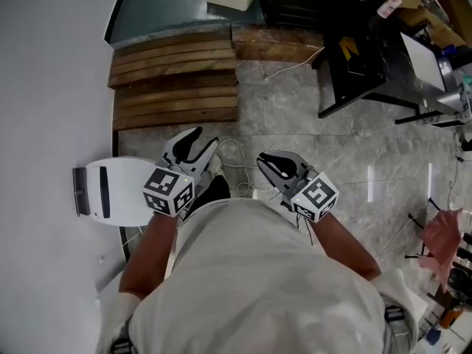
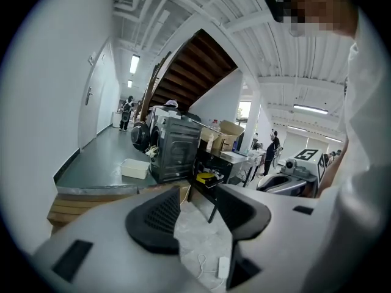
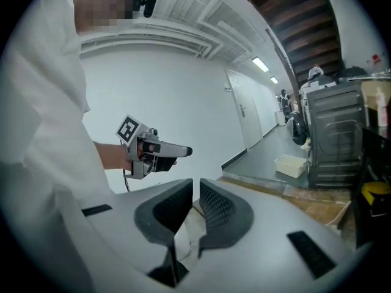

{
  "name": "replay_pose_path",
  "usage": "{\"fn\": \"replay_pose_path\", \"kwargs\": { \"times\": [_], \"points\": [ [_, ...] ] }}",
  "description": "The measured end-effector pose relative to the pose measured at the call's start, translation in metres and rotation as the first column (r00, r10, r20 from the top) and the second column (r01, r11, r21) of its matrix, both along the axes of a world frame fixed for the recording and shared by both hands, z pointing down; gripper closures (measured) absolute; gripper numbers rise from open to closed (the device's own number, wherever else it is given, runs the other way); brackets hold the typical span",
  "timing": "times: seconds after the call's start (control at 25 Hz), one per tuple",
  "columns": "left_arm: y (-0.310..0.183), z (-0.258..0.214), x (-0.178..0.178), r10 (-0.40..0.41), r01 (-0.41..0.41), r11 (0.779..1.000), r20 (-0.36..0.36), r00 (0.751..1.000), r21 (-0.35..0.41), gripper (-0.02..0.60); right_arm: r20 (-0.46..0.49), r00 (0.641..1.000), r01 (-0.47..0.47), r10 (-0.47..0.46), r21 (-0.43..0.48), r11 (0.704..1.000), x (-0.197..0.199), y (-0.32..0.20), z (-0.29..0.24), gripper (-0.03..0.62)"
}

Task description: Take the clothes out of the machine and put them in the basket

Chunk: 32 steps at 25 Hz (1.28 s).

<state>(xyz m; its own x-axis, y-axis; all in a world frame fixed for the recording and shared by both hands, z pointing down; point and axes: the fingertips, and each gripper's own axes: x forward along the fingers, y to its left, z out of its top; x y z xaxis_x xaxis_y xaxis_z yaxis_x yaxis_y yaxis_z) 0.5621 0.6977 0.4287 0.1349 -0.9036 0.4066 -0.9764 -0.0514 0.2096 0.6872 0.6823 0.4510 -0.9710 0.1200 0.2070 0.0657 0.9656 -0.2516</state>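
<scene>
Only gripper views show the staircase; left gripper spread, right gripper nearly together, both empty.

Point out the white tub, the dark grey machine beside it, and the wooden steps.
white tub (image 2: 134, 169): left gripper view, on its front wall.
dark grey machine (image 2: 175, 148): left gripper view, on the panel facing the camera.
wooden steps (image 1: 175, 80): head view, on a middle tread.

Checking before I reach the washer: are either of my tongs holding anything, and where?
Nothing is held: the left tongs stand open and empty, the right tongs nearly closed on nothing.
</scene>
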Motion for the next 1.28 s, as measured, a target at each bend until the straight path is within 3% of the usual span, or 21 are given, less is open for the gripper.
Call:
{"fn": "replay_pose_path", "kwargs": {
  "times": [0.4,0.84,1.28],
  "points": [
    [-0.063,-0.012,-0.152,0.063,-0.063,0.997,0.018,0.998,0.037,0.399,-0.056,0.998,0.019,-0.015,0.066,0.998,-0.166,-0.056,-0.013,0.569],
    [-0.086,0.0,-0.264,-0.063,0.064,0.997,-0.024,0.998,0.035,0.399,-0.08,0.993,0.091,-0.084,0.083,0.992,-0.279,-0.093,-0.013,0.571],
    [-0.236,0.012,-0.386,-0.049,0.049,0.999,0.016,0.999,-0.022,0.397,-0.111,0.986,0.127,-0.126,0.002,0.992,-0.404,-0.239,0.017,0.571]
  ]
}}
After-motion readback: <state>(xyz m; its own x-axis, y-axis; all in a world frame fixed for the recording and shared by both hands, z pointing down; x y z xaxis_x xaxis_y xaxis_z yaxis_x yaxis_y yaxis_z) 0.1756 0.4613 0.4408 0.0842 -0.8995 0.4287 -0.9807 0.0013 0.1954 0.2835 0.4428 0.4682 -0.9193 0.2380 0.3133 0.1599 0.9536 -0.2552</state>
